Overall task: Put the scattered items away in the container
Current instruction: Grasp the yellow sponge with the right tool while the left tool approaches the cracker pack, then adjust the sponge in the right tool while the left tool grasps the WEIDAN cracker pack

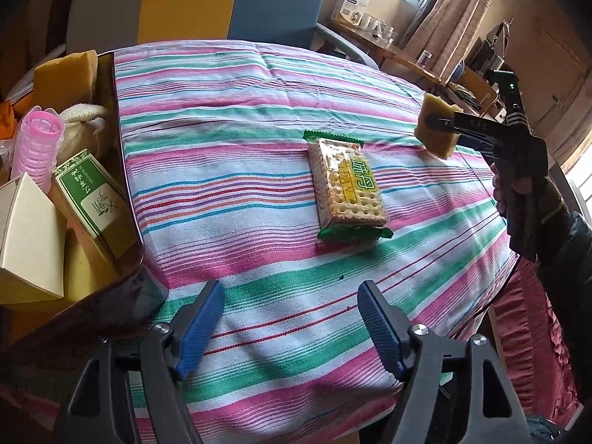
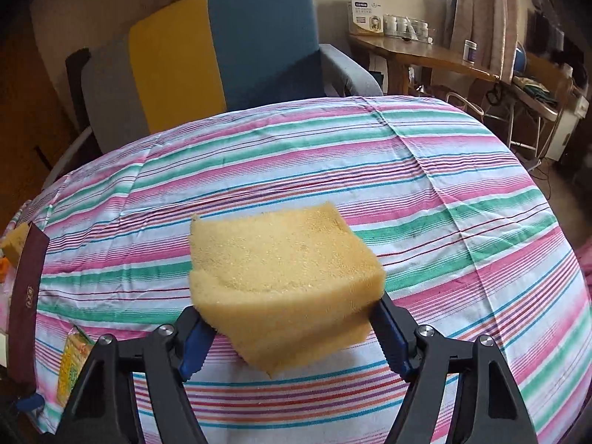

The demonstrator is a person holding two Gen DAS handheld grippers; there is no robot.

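Observation:
My right gripper (image 2: 292, 318) is shut on a yellow sponge (image 2: 285, 270) and holds it above the striped cloth; it also shows in the left wrist view (image 1: 436, 129) at the right. A cracker packet (image 1: 347, 185) with green ends lies on the cloth in the middle, and its edge shows in the right wrist view (image 2: 72, 362). My left gripper (image 1: 290, 318) is open and empty, near the table's front, short of the packet. The dark brown container (image 1: 122, 170) stands at the left, holding a green-and-white box (image 1: 92, 199), pink rollers (image 1: 37, 144), a cream box (image 1: 29, 236) and another sponge (image 1: 63, 77).
The striped tablecloth (image 1: 259, 103) covers the table. A blue, yellow and grey armchair (image 2: 229, 55) stands behind it. A wooden desk (image 2: 418, 51) with boxes and jars is at the back right. A red frilled cloth (image 1: 529, 333) hangs at the right edge.

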